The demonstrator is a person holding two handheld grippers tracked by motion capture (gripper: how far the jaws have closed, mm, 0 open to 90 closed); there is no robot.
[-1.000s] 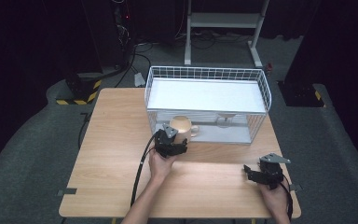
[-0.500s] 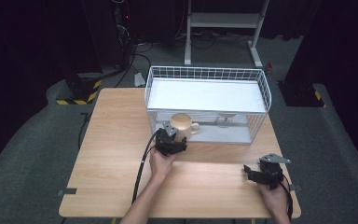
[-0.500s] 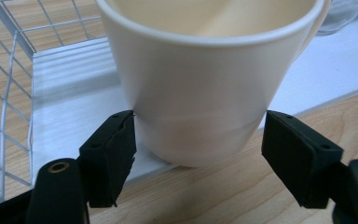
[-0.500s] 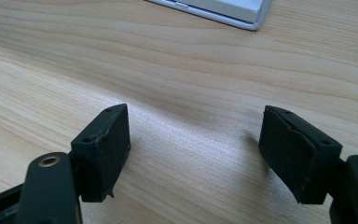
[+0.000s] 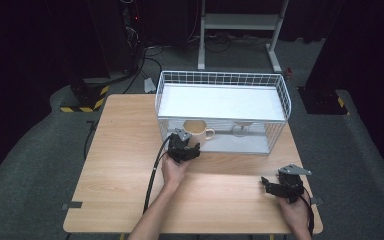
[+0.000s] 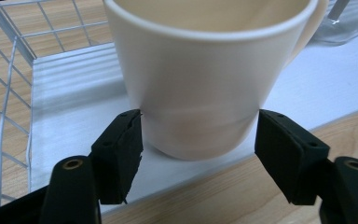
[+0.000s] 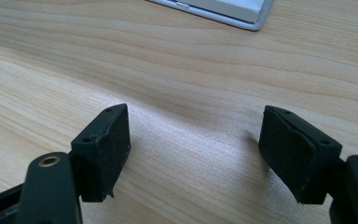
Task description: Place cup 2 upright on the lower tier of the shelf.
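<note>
A cream mug (image 5: 198, 131) (image 6: 205, 79) is at the front left of the white wire basket (image 5: 280, 90), its handle to the right. My left gripper (image 5: 184, 148) (image 6: 199, 140) is at the basket's front, shut on the mug, with its pads (image 6: 126, 140) pressed against both sides of the mug's lower part. I cannot tell whether the mug's base rests on the basket's white floor (image 6: 74, 93). My right gripper (image 5: 280, 187) (image 7: 193, 149) is open low over the bare wooden table (image 5: 125, 150) near the front right corner, with nothing between its jaws.
A clear glass piece (image 5: 242, 128) (image 6: 349, 18) stands in the basket right of the mug. Basket wires (image 6: 9, 93) rise left of the left gripper. A cable (image 5: 155, 170) trails back from the left gripper. A white stand (image 5: 240, 22) is behind the table.
The left gripper and the mug have edged very slightly toward the basket. The right gripper has stayed where it was.
</note>
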